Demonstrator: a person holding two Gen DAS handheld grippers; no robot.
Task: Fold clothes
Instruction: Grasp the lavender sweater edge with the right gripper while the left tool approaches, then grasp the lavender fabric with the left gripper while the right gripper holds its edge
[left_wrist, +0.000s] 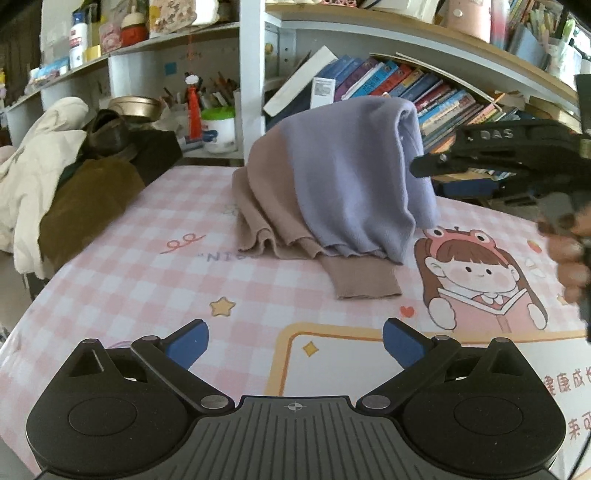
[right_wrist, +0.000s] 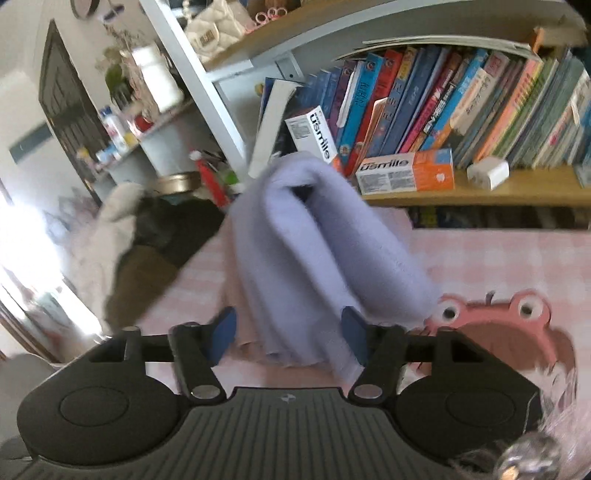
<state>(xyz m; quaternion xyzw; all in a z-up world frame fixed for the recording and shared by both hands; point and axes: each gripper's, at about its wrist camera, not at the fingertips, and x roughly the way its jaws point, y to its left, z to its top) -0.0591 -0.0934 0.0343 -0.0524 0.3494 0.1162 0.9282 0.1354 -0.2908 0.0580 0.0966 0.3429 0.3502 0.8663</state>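
Observation:
A lilac and tan sweater (left_wrist: 332, 184) stands up in a draped heap on the pink checked cloth (left_wrist: 147, 266), its tan cuff lying flat toward me. It also fills the middle of the right wrist view (right_wrist: 306, 258), blurred. My left gripper (left_wrist: 295, 347) is open and empty, low over the cloth, well in front of the sweater. My right gripper (right_wrist: 288, 332) is open, its blue pads either side of the hanging lilac fabric. From the left wrist view its black body (left_wrist: 517, 155) reaches in from the right beside the sweater's top edge.
A pile of cream and brown garments (left_wrist: 66, 192) lies at the table's left edge. A shelf of books (right_wrist: 443, 103) and boxes (right_wrist: 406, 171) runs behind the table. A cartoon girl print (left_wrist: 476, 277) is on the cloth at right. A hand (left_wrist: 569, 254) holds the right gripper.

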